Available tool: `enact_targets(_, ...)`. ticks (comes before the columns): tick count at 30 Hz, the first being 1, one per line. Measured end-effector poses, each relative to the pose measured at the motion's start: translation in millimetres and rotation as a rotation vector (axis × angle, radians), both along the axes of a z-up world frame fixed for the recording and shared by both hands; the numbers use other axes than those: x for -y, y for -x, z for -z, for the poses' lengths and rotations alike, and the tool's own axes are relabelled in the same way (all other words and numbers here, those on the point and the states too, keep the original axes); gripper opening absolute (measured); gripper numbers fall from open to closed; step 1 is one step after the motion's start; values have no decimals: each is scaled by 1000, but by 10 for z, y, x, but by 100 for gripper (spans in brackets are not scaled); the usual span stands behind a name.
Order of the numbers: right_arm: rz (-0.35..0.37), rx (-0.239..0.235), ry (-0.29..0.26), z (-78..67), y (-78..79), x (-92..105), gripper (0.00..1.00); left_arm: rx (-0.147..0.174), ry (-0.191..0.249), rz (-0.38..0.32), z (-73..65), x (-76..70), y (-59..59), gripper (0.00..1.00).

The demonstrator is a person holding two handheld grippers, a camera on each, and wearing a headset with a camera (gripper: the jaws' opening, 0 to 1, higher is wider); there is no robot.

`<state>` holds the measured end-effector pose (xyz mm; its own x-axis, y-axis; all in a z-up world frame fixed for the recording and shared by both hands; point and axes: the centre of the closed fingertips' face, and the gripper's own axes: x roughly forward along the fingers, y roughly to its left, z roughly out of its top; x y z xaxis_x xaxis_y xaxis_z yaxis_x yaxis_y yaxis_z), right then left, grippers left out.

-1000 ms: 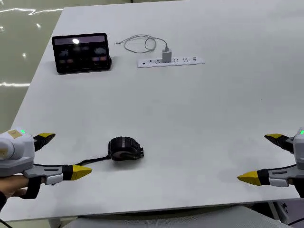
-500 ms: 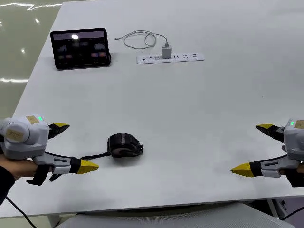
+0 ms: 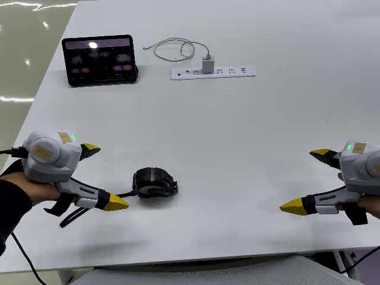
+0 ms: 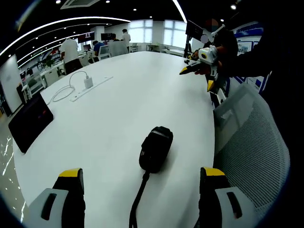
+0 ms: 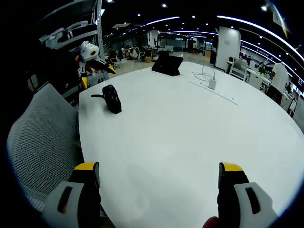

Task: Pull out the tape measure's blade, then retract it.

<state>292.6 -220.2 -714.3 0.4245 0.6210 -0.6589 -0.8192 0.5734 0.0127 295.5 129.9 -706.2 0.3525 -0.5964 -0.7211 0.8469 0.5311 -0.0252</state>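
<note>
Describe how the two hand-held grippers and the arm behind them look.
The left hand-held gripper and right hand-held gripper match: rounded pale grey bodies, black jaws with pointed yellow tips, black trigger grips, a small green light and a tan sticker on top. A black cable hangs from the left one, whose arm wears a black sleeve.

Open-plan office, long white table [image 3: 237, 136], ceiling striplights [image 5: 237, 19]

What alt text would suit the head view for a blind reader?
A black tape measure lies on a white table between two open, yellow-tipped grippers: the left gripper close beside it, the right gripper far off. A tablet and a power strip sit at the far side.
</note>
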Motion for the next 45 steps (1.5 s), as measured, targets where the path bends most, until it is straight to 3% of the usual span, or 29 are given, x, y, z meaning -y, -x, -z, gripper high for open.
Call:
enact_targets(4, -15, 0, -3, 5, -49, -50, 100, -8, -16, 35, 31, 66, -28, 95)
enact_targets(10, -65, 9, -7, 14, -84, -233, 100, -19, -73, 123, 127, 214, -47, 90)
enact_targets(19, -113, 3, -15, 48, -148, -458, 100, -51, -100, 196, 229, 418, -67, 84)
enact_targets(24, -181, 31, -43, 41, -161, -643, 100, -58, -126, 225, 306, 457, -93, 82)
enact_targets(33, -289, 56, -71, 94, -146, -979, 95, -31, -182, 341, 389, 593, -80, 57)
enact_targets(39, -348, 46, -80, 163, -109, -1200, 87, -38, -206, 388, 453, 674, -55, 43)
enact_targets(41, -374, 48, -83, 172, -97, -1287, 84, -26, -228, 426, 500, 688, -57, 39)
enact_targets(43, -396, 43, -95, 161, -89, -1380, 82, -64, -230, 438, 533, 685, -5, 33)
enact_targets(44, -401, 45, -96, 159, -89, -1412, 79, -42, -237, 426, 528, 683, -44, 33)
enact_targets(45, -412, 41, -97, 161, -85, -1461, 78, -46, -237, 433, 521, 676, -37, 33)
